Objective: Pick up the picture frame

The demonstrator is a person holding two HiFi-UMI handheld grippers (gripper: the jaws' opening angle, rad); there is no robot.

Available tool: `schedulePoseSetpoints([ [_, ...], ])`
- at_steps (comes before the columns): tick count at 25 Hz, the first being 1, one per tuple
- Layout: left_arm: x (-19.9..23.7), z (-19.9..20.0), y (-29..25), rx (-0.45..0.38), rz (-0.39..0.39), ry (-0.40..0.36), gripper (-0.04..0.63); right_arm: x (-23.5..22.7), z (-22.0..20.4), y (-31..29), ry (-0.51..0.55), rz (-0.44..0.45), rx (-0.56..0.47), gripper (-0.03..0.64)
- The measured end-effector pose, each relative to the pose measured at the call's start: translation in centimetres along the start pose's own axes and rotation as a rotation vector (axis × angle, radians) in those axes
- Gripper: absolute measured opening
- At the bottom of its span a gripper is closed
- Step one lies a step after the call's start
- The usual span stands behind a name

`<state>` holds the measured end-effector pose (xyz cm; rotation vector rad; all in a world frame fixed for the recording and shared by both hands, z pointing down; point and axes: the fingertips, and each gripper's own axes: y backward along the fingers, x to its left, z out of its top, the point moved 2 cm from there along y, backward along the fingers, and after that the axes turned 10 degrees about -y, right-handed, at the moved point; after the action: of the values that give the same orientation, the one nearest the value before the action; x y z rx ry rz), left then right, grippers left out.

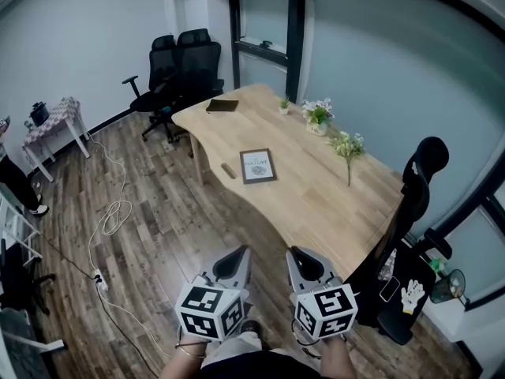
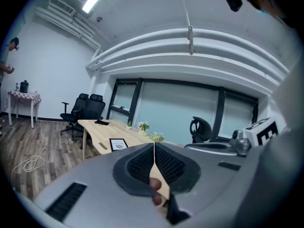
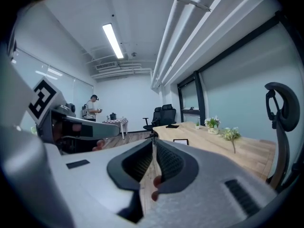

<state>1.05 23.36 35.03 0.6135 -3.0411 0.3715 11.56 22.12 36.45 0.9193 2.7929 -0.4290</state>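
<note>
At the far left a white cable (image 1: 110,215) is lying on the floor, well clear of any reach. The left gripper (image 1: 234,260) is hovering over the floor, its jaws pressed together on nothing. Well ahead, the picture frame (image 1: 258,166) is lying flat on the wooden table (image 1: 316,212), near its curved edge. A small brown object (image 1: 228,170) is sitting just to the frame's left. The frame's longer sides seem to be running away from the person, and it is lying between the two grippers' lines, slightly nearer the left. The right gripper (image 1: 304,263) is likewise closed and empty. Flowers (image 1: 348,144) and a black chair (image 1: 418,188) are sitting further right, obstructing nothing.
</note>
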Motion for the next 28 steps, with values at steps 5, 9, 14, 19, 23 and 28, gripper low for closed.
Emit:
schedulePoseSetpoints([
  [5, 1.9, -0.3, -1.0, 0.017, -0.025, -0.001, 0.006, 0.5, -0.3, -2.4, -0.010, 0.006, 0.021, 0.008],
  [9, 3.6, 0.0, -1.7, 0.015, -0.040, 0.010, 0.008, 0.6, 0.0, -4.3, 0.017, -0.011, 0.033, 0.009],
  [14, 5.4, 0.2, -2.8, 0.016, -0.065, 0.021, 0.009, 0.5, -0.1, -6.2, 0.015, -0.022, 0.058, 0.046],
  [19, 6.4, 0.0, -3.7, 0.018, -0.091, 0.028, 0.011, 0.2, -0.2, -7.7, 0.009, -0.032, 0.071, 0.058],
  [23, 7.0, -0.3, -4.4, 0.028, -0.106, 0.029, 0.017, 0.0, -0.4, -8.4, 0.008, -0.039, 0.079, 0.068],
  [28, 7.4, -0.4, -4.8, 0.032, -0.128, 0.039, 0.049, 0.1, -0.2, -9.2, 0.005, -0.040, 0.079, 0.072],
])
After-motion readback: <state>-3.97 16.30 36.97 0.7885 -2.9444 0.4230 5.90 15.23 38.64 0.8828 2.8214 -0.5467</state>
